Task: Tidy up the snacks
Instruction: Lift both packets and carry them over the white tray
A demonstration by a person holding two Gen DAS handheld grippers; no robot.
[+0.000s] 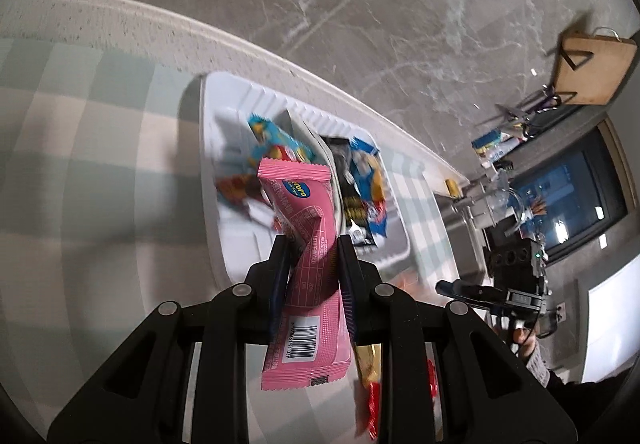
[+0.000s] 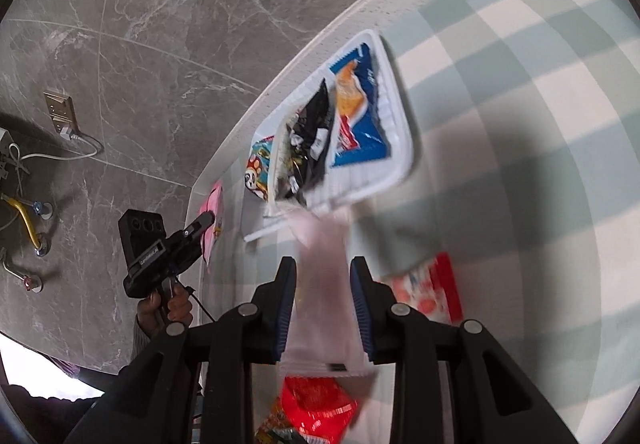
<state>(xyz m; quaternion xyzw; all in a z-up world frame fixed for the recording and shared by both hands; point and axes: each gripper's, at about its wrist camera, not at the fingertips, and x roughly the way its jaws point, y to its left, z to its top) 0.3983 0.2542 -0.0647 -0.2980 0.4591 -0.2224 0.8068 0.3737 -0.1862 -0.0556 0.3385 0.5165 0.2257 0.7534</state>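
My left gripper (image 1: 310, 244) is shut on a pink snack packet (image 1: 306, 244) and holds it above the table, in front of a white two-compartment tray (image 1: 212, 172). The tray's left compartment holds a light blue packet (image 1: 276, 140) and other small snacks; its right compartment holds a dark blue packet (image 1: 370, 180) and a black packet (image 1: 348, 204). In the right wrist view my right gripper (image 2: 323, 268) is closed on a pale, blurred translucent packet (image 2: 324, 284) just short of the tray (image 2: 400, 116). The left gripper (image 2: 200, 224) with the pink packet shows at left.
The table has a green and white checked cloth (image 2: 520, 124). Loose red packets (image 2: 316, 404) and a red and white packet (image 2: 428, 292) lie on the cloth near my right gripper. A grey marble floor (image 1: 360, 4) lies beyond the table edge.
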